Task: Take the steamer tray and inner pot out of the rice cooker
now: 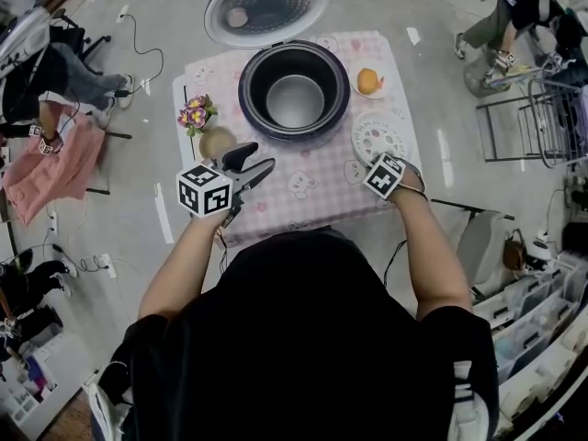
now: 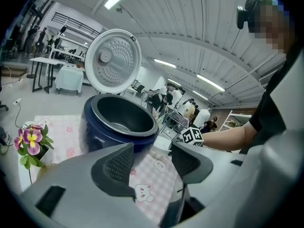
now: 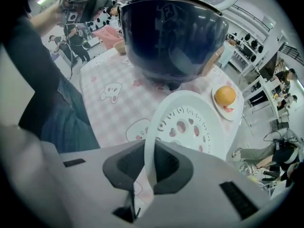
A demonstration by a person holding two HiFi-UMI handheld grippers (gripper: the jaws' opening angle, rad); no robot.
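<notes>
- The person wears a black short-sleeved top (image 1: 303, 338); its sleeves end above the elbows.
- A small black camera (image 2: 248, 12) sits on the person's head.
- The left gripper (image 2: 153, 166) has a smooth, light-grey moulded shell with a dark rectangular slot on either side.
- Its pads (image 2: 118, 166) are black, with a fine cross-hatched grain.
- The left marker cube (image 1: 204, 189) is white with bold black square patterns on each face.
- The right gripper (image 3: 148, 167) has the same grey shell and slots, with dark recesses around the jaws.
- The right marker cube (image 1: 385, 175) bears the same black-and-white patterns.
</notes>
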